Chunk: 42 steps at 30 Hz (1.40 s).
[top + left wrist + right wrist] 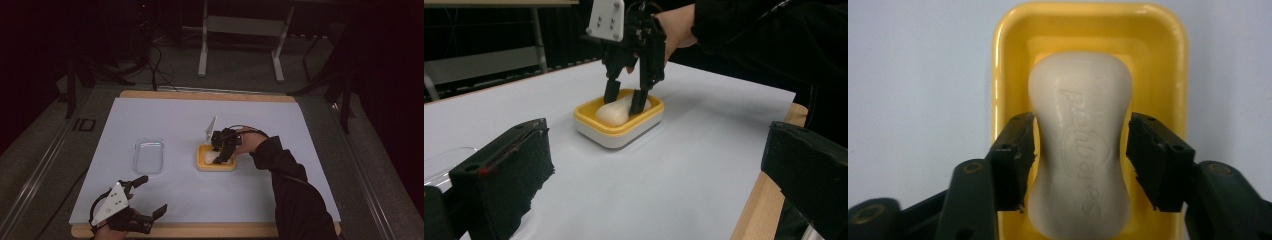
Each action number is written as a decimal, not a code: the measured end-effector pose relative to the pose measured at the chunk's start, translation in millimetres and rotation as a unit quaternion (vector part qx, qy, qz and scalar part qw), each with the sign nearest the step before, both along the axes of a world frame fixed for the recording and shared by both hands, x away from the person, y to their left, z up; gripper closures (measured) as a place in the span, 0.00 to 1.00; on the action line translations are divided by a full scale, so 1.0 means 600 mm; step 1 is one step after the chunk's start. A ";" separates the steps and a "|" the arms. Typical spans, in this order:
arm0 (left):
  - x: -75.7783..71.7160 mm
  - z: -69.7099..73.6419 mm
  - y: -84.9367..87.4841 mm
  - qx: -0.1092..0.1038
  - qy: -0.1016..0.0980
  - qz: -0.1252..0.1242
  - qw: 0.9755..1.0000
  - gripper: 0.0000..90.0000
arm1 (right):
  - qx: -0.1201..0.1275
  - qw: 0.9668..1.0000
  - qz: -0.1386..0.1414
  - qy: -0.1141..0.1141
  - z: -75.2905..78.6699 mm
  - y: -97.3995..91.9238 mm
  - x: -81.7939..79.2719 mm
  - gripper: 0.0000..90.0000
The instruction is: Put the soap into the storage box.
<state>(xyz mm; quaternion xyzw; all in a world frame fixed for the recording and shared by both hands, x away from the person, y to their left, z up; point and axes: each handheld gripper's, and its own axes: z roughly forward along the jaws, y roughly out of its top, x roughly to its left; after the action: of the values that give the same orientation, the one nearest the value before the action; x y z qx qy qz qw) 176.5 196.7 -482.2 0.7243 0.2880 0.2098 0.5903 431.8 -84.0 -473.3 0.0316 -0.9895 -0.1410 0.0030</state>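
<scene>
On the white bench (175, 120), my right tongs (1080, 160) straddle the soap (1080, 145) in its yellow dish (1008, 60), jaws just apart from it; my left tongs (146, 196) gape wide, holding nothing.

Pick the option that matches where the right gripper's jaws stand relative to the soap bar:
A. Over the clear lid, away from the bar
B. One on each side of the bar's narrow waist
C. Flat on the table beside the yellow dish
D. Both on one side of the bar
B: in the right gripper view the right gripper has one jaw on each side of the soap bar, which lies in the yellow dish.
</scene>
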 end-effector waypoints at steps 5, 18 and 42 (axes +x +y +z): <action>-0.001 0.000 0.001 0.000 -0.001 0.001 1.000 0.00 | 0.012 1.000 -0.003 -0.008 0.015 -0.007 -0.002 0.48; 0.000 0.000 0.001 -0.002 0.003 0.006 1.000 0.00 | 0.049 0.996 -0.076 -0.020 0.047 -0.048 -0.005 0.15; -0.001 -0.001 0.000 0.000 0.005 0.006 1.000 0.00 | 0.119 0.957 -0.253 -0.072 0.048 -0.137 -0.028 0.15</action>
<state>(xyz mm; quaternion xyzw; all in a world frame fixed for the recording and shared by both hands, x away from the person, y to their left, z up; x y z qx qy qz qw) 176.1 197.0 -482.7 0.7236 0.2952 0.2097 0.5876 414.9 -166.4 -444.6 -0.2097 -0.9388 -0.2510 -0.1077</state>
